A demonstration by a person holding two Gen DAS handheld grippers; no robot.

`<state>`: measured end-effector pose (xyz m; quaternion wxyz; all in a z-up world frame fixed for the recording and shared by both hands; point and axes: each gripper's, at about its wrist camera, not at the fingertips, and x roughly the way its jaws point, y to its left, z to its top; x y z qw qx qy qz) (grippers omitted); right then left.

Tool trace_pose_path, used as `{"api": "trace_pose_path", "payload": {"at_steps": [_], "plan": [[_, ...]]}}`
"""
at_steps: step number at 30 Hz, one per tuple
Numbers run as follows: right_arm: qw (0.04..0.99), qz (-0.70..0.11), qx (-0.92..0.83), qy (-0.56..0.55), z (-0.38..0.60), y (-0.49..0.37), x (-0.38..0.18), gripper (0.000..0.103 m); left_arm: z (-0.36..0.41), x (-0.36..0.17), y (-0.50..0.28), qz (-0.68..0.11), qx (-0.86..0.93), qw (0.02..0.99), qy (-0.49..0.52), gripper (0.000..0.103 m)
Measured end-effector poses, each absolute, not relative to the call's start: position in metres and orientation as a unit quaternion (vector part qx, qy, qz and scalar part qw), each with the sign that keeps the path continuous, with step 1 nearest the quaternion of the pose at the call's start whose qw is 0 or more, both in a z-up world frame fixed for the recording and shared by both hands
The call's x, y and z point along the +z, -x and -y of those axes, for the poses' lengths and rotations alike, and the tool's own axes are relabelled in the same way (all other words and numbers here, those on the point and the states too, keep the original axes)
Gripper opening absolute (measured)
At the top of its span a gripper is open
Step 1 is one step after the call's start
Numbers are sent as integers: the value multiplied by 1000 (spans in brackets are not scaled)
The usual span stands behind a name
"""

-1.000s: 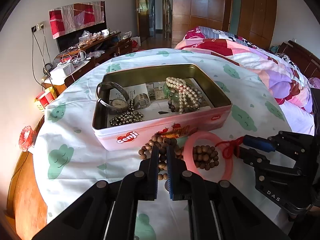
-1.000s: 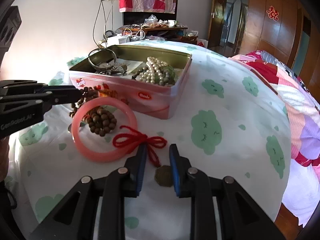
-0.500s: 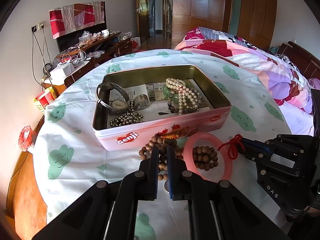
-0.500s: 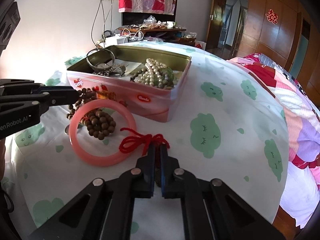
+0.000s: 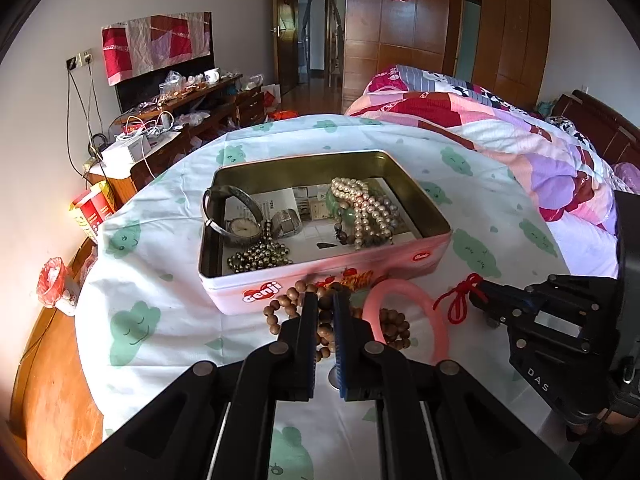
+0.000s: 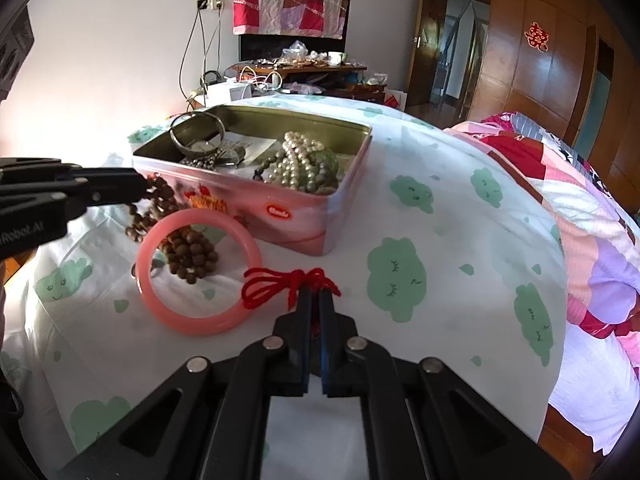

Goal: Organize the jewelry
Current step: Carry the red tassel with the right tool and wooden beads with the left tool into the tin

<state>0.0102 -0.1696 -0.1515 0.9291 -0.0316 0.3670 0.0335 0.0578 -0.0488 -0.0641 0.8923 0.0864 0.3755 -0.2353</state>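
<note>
A pink tin (image 5: 380, 268) on the cloth-covered table holds pearls (image 5: 368, 208), a watch (image 5: 240, 226) and a metal bead bracelet (image 5: 260, 256). In front of it lie a wooden bead string (image 5: 280, 308) and a pink bangle (image 5: 436, 320). My left gripper (image 5: 322, 300) is shut on the wooden beads, which hang from its tip (image 6: 142, 188) down to the bead pile (image 6: 188, 252) inside the bangle (image 6: 192, 324). My right gripper (image 6: 316, 294) is shut on the knot of a red cord (image 6: 264, 284); it shows at the right in the left wrist view (image 5: 478, 292). Whatever hangs on the cord is hidden under the fingers.
The round table wears a white cloth with green prints (image 6: 396, 272). A bed with a patchwork quilt (image 5: 500, 132) stands to the right. A cluttered wooden sideboard (image 5: 180, 108) runs along the far wall. The tin's wall (image 6: 304, 220) rises just behind the bangle.
My right gripper's jaws have closed on the red cord's knot, hiding the bronze coin that lay between them. The left gripper has kept its grip and place.
</note>
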Motion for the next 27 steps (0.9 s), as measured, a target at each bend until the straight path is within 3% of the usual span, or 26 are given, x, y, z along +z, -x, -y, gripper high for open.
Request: {"api": "trace_pose_path", "payload": {"at_steps": [27], "plan": [[945,-327,17,0,195,-2,-117,4,36,2,-38,-302,-241,920,-72,6]]}}
